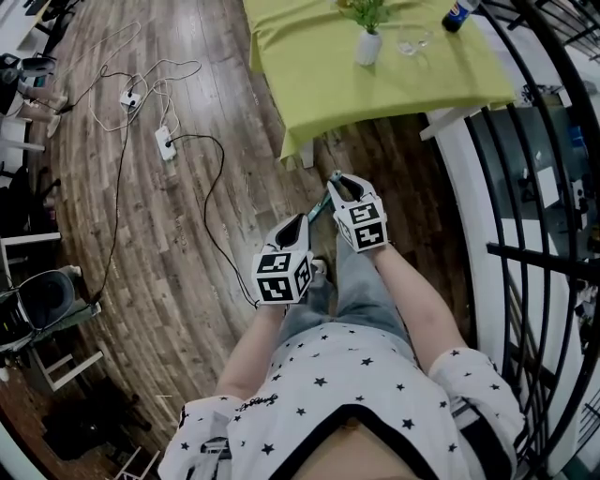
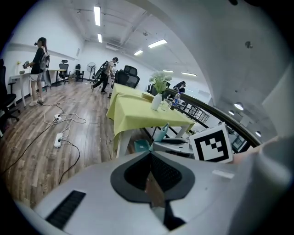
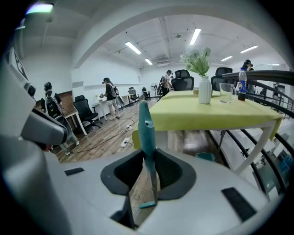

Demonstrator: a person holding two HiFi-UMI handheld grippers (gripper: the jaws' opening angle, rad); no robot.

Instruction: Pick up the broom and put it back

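Closest to the head camera is my star-print shirt [image 1: 347,375], and beyond it my two forearms reach out toward the green-clothed table [image 1: 375,94]. My right gripper [image 3: 148,158] is clenched on the broom [image 3: 145,131]. Its teal handle runs up between the dark pads, and its end, with a small hole in it, sticks out past the jaw tips toward the table's near edge. My left gripper [image 2: 149,157] sits just beside the right one and a little further back from the table. Its jaws are pressed together at the tips with nothing between them. Both grippers hang off the table's near corner, over the wooden floor [image 1: 159,244], clear of the cloth. On the table stand a white vase [image 1: 367,47] with greenery, a clear glass [image 1: 412,40] beside it and a dark bottle [image 1: 457,13] at the far corner. A black railing [image 1: 534,197] curves past the table's right side. Well to the left of the table, a white power strip [image 1: 165,142] and its cables lie on the floor.
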